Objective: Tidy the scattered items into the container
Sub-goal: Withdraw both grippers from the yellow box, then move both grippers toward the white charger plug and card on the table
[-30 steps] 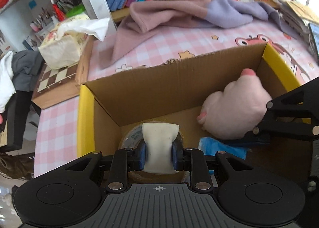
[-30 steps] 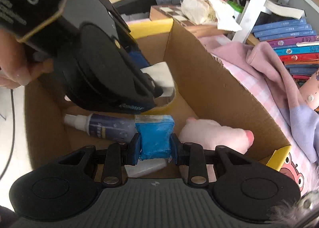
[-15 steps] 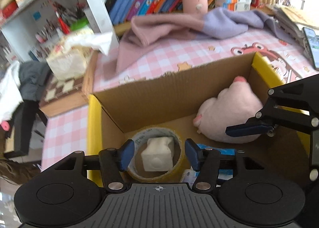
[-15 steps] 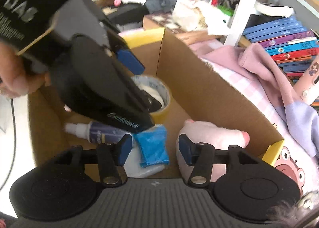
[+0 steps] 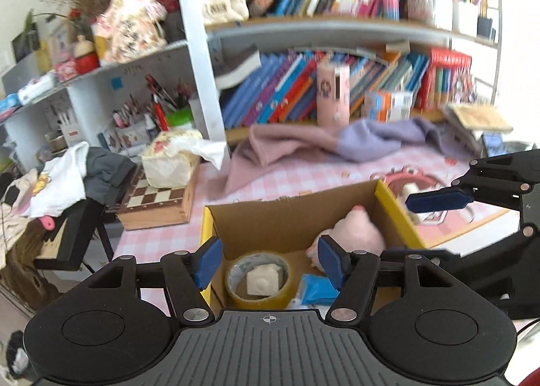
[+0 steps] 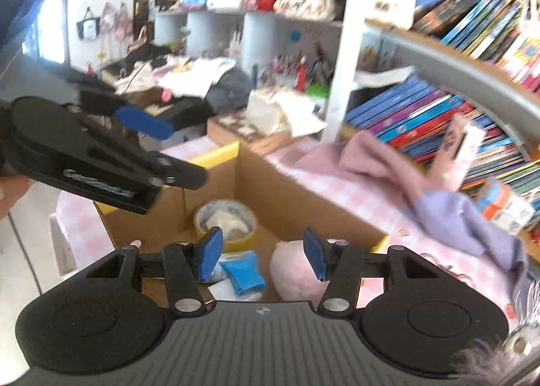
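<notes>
Both the left hand-held gripper (image 5: 268, 261) and right hand-held gripper (image 6: 263, 257) hang released above the cardboard box (image 5: 290, 217); they should lift straight up, avoiding its walls.

Your box (image 5: 290, 217) sits open on the pink check cloth — inside lie a tape roll (image 5: 259, 281) ringing a white block (image 5: 263, 280), a blue packet (image 6: 245, 272) and a pink plush (image 5: 354, 237).

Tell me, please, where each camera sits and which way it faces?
Left wrist: rides the left gripper, above the cardboard box, facing the bookshelf; right gripper at its right.
Right wrist: rides the right gripper, looking across the box; left gripper at its left.
Shared: tape roll, pink plush, blue packet.
</notes>
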Demonstrator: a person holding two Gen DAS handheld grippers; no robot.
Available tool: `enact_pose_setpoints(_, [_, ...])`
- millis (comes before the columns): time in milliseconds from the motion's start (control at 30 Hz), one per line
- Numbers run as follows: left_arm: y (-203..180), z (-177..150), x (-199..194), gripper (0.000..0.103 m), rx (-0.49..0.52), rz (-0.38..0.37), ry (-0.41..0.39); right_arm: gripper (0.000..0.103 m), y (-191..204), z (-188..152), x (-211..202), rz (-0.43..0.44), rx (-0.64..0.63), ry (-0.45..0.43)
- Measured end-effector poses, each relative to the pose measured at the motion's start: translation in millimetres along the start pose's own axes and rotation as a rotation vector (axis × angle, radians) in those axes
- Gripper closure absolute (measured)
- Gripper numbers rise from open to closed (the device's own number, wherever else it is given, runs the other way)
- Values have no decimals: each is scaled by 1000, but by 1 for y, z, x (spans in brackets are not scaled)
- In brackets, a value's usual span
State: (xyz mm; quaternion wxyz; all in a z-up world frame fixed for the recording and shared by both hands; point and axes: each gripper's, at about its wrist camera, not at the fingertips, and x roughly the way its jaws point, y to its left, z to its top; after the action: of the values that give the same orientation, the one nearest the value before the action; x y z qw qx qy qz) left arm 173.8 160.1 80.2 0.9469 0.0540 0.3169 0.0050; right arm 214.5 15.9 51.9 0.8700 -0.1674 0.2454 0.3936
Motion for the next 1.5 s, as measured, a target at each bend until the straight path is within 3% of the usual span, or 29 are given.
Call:
enact_pose_setpoints(233, [-7,-26,-49,33,-41,33,-82,49,12,-13,-49,-87,32,-71])
enact_pose_setpoints(500, [-31,-67,-80,29,-63,46,-85,48,34,-48,-82,-154,94,-51])
enact_pose_setpoints(1000, [-55,-138,-110,29,-119,33,-5,47,94,-122,-117,-203,117,24])
enact_pose_setpoints(1267, [-66,-160,-116,29,-112,49,27,40,109,-134,-121,-163,152,85])
enact_pose_setpoints(1500, [-71,-173,-111,23,-118,41,88,35,109,-141,-129,-173,175,104])
